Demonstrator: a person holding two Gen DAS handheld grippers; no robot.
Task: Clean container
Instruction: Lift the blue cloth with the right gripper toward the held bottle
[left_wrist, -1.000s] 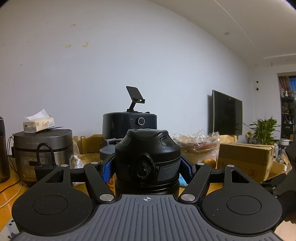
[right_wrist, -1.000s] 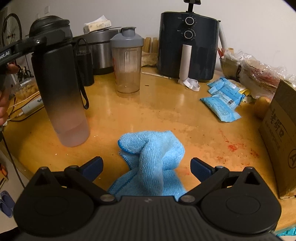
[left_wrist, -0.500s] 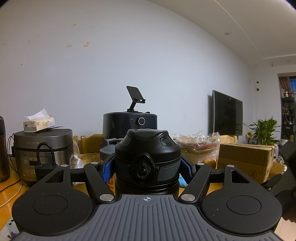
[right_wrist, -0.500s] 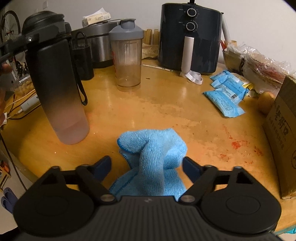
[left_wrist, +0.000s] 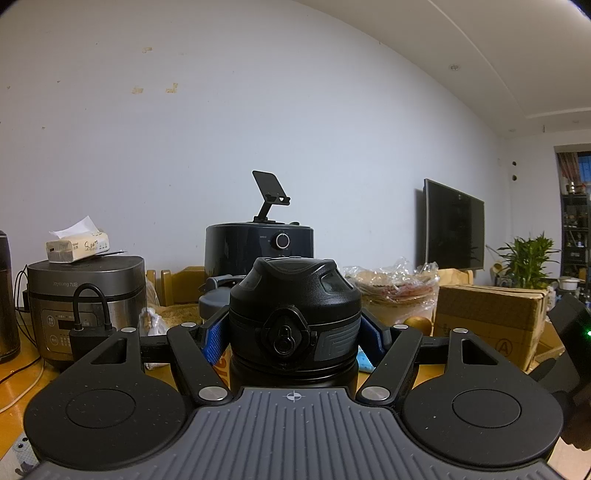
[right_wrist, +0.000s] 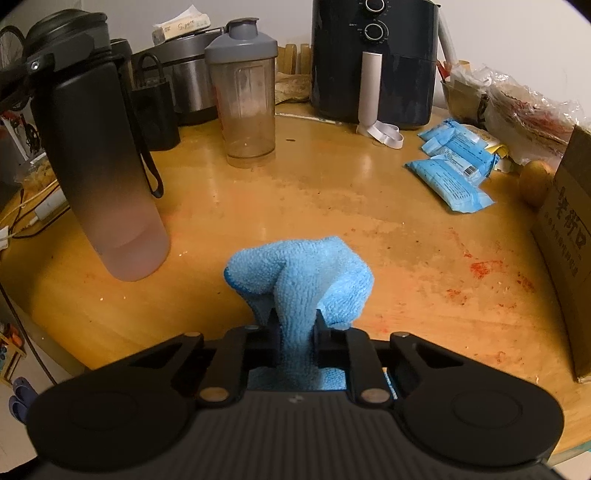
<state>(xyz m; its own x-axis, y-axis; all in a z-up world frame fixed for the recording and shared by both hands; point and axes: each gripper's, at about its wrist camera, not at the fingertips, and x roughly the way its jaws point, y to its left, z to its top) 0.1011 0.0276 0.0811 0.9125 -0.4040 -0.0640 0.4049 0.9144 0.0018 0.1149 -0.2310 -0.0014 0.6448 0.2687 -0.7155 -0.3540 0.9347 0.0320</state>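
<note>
A tall black water bottle (right_wrist: 96, 155) fading to frosted pink at the base stands upright on the wooden table (right_wrist: 332, 206) at the left. My left gripper (left_wrist: 293, 336) is shut on its black cap (left_wrist: 293, 295), blue pads pressing both sides. A crumpled blue microfibre cloth (right_wrist: 299, 280) lies on the table in the near middle. My right gripper (right_wrist: 295, 325) is shut on a raised fold of that cloth, the jaws pinching it from both sides, a short way right of the bottle.
A grey-lidded shaker cup (right_wrist: 245, 96), a dark air fryer (right_wrist: 373, 59) and a steel rice cooker (right_wrist: 184, 77) stand behind. Blue packets (right_wrist: 454, 166) and a cardboard box (right_wrist: 569, 229) occupy the right side. Red crumbs (right_wrist: 480, 267) speckle the wood.
My right gripper's jaws have gone from wide open around the blue cloth to shut on its raised fold. The left gripper and the bottle have stayed still.
</note>
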